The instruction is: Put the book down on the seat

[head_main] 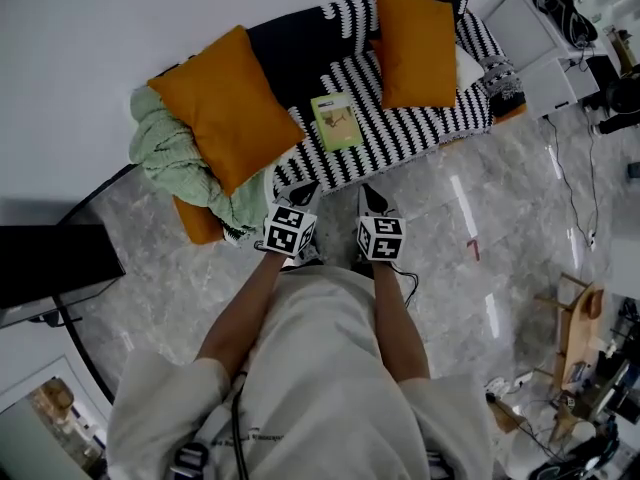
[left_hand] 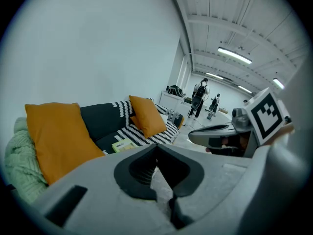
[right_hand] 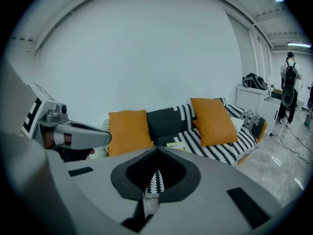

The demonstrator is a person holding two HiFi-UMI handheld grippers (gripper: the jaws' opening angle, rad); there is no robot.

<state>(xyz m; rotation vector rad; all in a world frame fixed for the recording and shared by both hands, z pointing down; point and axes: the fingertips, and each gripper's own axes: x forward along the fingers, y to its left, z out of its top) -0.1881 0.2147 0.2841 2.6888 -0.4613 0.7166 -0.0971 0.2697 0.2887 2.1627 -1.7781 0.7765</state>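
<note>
Book down, task looks done.
Book (head_main: 337, 120) lies flat on the striped seat (head_main: 405, 136). Left gripper (head_main: 304, 192) and right gripper (head_main: 371, 197) hang at the sofa edge, jaws closed on nothing, clear of the book.

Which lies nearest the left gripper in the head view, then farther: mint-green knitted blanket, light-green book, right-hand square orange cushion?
1. Mint-green knitted blanket, draped at left, beside the left gripper.
2. Light-green book, flat on the striped seat.
3. Right-hand square orange cushion, far right end.
</note>
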